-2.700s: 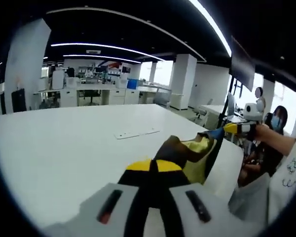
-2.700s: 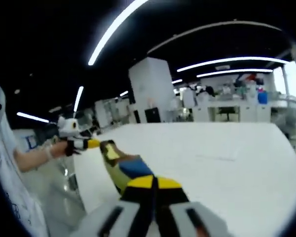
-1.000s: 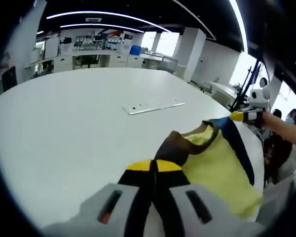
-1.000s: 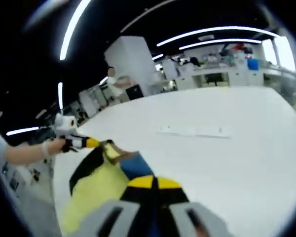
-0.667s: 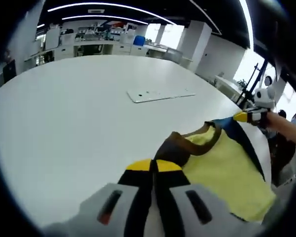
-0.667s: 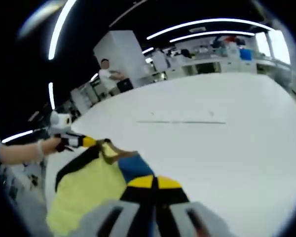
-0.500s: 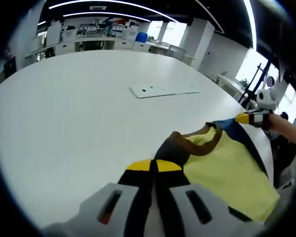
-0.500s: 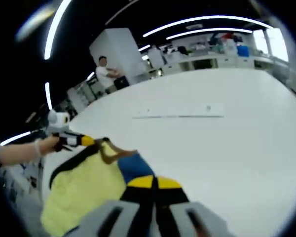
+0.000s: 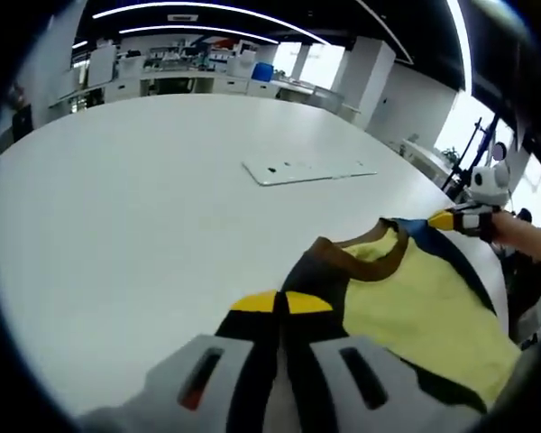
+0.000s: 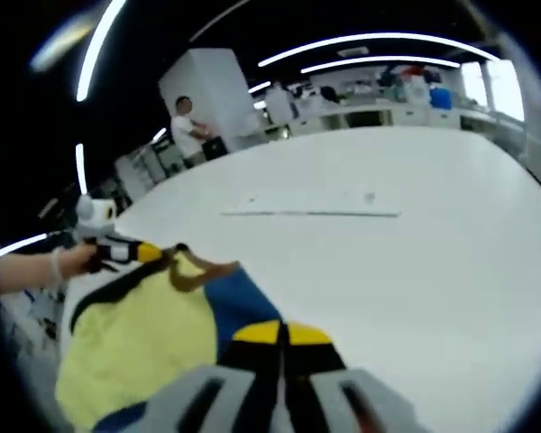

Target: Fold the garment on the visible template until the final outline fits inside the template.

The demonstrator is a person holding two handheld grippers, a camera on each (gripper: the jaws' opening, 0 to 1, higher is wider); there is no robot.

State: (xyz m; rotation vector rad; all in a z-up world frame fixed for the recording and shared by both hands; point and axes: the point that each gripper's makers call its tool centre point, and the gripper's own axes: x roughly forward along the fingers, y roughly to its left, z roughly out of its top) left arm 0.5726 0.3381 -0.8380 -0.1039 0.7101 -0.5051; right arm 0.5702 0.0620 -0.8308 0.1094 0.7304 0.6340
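Both claws are clamped on the yellow fabric garment with brown collar and blue shoulder (image 9: 415, 302): left gripper (image 9: 280, 307) pinches one shoulder, right gripper (image 10: 280, 336) the other. It's stretched between them over the near edge of the big white table (image 9: 135, 198), with a flat white rectangular panel (image 9: 308, 170) lying farther back.

The garment (image 9: 424, 302) is soft matt cloth, its yellow body finely knit with a ribbed brown collar (image 9: 371, 257) and smooth blue shoulder panel (image 10: 237, 302). It lies near the counter's (image 9: 135, 198) edge, a smooth white surface with a faint satin sheen. The flat template (image 9: 308, 170) looks like glossy clear plastic.
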